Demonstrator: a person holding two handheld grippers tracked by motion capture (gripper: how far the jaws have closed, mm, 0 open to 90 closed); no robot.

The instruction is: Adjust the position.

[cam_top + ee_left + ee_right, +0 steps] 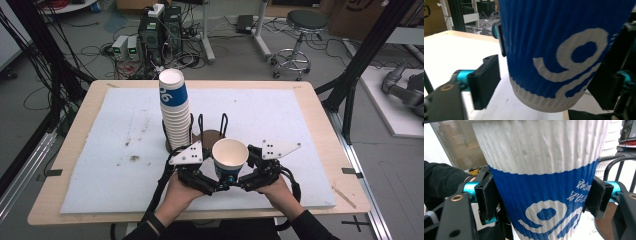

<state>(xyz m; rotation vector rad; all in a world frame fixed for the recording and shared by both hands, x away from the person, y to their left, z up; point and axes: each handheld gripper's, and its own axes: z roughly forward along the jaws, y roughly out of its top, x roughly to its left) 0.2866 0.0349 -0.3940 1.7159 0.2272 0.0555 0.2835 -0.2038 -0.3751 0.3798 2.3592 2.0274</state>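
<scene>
A blue and white ribbed paper cup [230,156] is held upright, mouth up, above the front of the table. My right gripper [240,181] is shut on it: in the right gripper view both black pads [489,197] press on the blue band of the cup [544,182]. My left gripper [222,184] comes in from the other side, lower on the cup [554,50]. Its jaws straddle the cup's base; the left pad [486,82] stands a narrow gap off the wall, while the right one sits against it.
A tall stack of the same cups [175,112] stands in a black wire rack [212,125] with a brown base, just behind the held cup. A white mat [115,150] covers the wooden table. Beyond the far edge the floor holds cables, computers and a stool [302,30].
</scene>
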